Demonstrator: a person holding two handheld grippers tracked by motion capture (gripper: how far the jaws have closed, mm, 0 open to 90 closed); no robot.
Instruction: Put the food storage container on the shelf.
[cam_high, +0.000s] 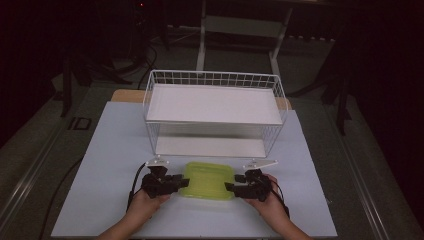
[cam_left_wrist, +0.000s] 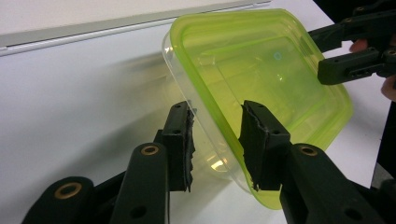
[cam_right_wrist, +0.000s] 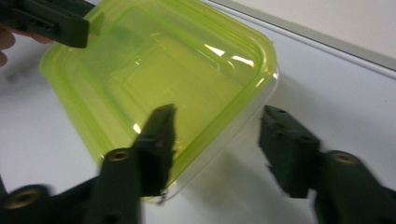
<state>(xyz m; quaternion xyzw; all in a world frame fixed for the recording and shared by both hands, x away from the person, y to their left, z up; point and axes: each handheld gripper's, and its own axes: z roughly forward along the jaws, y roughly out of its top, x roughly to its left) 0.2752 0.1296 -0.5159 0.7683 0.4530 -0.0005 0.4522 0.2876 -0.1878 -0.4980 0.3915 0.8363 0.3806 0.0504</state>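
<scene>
— Where are you?

— Near the worktop's (cam_high: 115, 150) front edge. My left hand-held gripper (cam_left_wrist: 215, 140) and right hand-held gripper (cam_right_wrist: 215, 147) both gape, each straddling a rim of the container (cam_high: 208, 180), clear tub under glossy green lid.

— Next?

— Probably squeeze both sides evenly, then lift toward the white wire rack (cam_high: 215, 107) beyond.
</scene>
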